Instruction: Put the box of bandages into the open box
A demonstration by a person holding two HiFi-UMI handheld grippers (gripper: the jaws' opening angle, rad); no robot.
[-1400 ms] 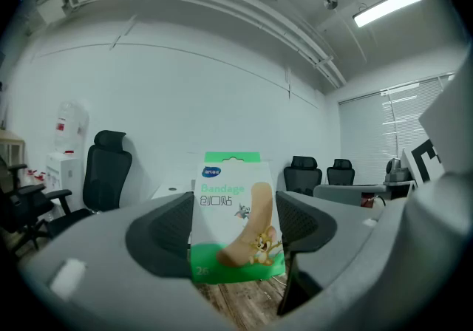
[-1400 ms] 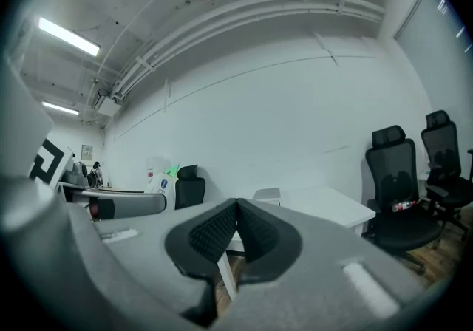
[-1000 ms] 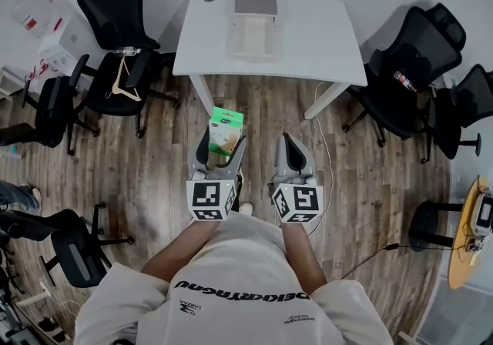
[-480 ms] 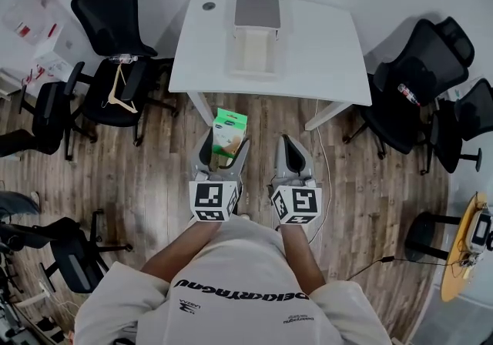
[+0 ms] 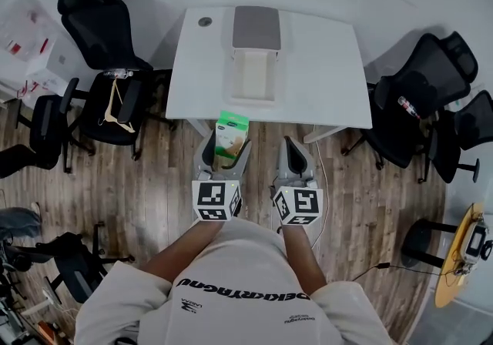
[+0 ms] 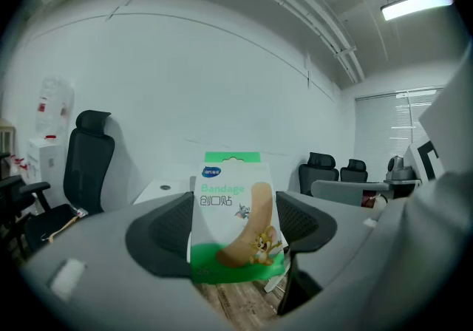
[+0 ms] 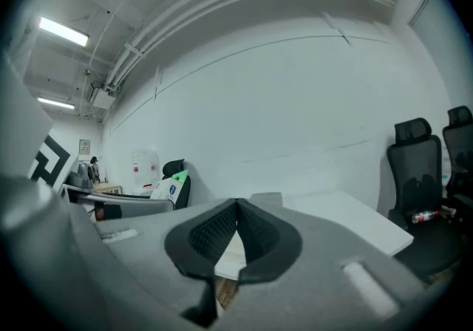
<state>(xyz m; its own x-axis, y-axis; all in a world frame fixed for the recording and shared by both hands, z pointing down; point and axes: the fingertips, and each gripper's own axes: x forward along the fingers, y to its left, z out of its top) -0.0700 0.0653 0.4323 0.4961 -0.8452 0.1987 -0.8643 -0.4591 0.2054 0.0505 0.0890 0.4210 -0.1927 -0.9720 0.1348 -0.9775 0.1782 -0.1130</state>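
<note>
A green and white box of bandages (image 5: 230, 134) is clamped upright between the jaws of my left gripper (image 5: 225, 149), just in front of the white table's near edge. In the left gripper view the bandage box (image 6: 235, 215) fills the gap between the two dark pads. The open box (image 5: 253, 74) lies on the white table (image 5: 323, 58), its grey lid (image 5: 256, 28) folded back at the far side. My right gripper (image 5: 294, 155) is held beside the left one, shut with nothing in it; its pads (image 7: 238, 232) meet in the right gripper view.
Black office chairs stand to the left (image 5: 104, 35) and right (image 5: 420, 82) of the table on a wooden floor. A small round grommet (image 5: 205, 21) sits in the table's far left corner. A cable (image 5: 323, 182) trails over the floor by the right table leg.
Both grippers and the person have moved forward toward the table; the bandage box now sits at the table's near edge, still held by the left gripper.
</note>
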